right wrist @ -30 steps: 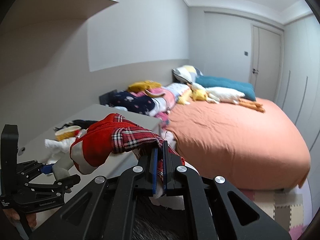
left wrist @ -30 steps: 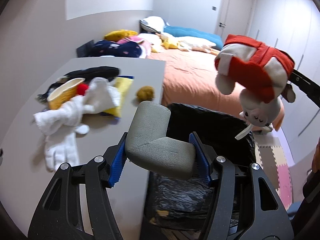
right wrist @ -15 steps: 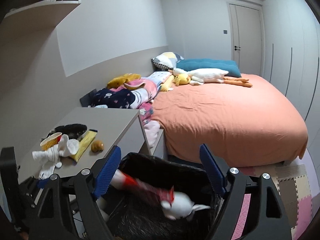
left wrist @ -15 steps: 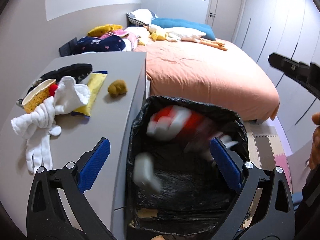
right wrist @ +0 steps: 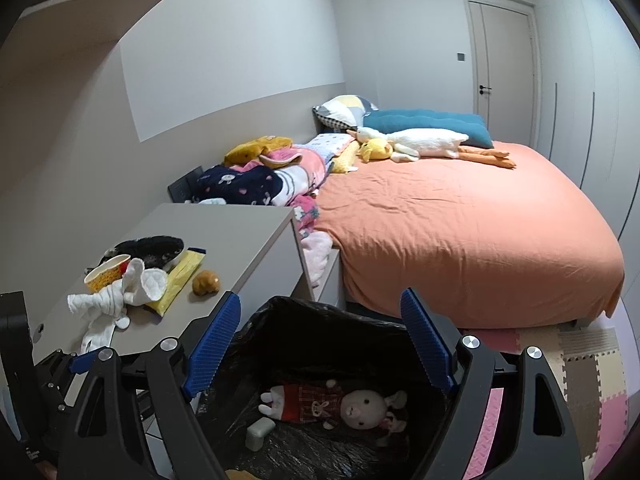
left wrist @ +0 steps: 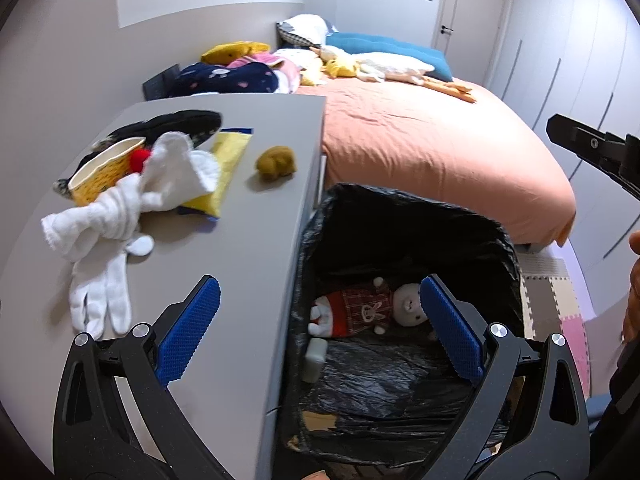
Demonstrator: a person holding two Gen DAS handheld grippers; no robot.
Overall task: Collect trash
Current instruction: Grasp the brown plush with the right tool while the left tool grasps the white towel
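Observation:
A bin lined with a black bag (left wrist: 404,216) (right wrist: 304,320) stands beside a grey desk. A plush bunny in red plaid (left wrist: 360,312) (right wrist: 332,402) and a grey foam corner piece (left wrist: 314,360) (right wrist: 258,432) lie on its bottom. My left gripper (left wrist: 320,328) is open and empty above the bin's left rim and the desk edge. My right gripper (right wrist: 320,344) is open and empty above the bin. On the desk lie white gloves (left wrist: 120,216) (right wrist: 116,300), a yellow paper cup (left wrist: 104,172), a yellow packet (left wrist: 224,168), black cloth (left wrist: 176,124) and a brown lump (left wrist: 276,162) (right wrist: 206,282).
The grey desk (left wrist: 248,120) (right wrist: 240,232) is at the left, the bin against its right side. A bed with an orange cover (right wrist: 460,232) holds pillows, clothes and plush toys. Foam floor tiles (right wrist: 580,380) lie at the right. A door (right wrist: 504,60) is at the back.
Both grippers opened. The foam piece dropped from the left one and the plush bunny from the right one; both now lie at the bottom of the bin.

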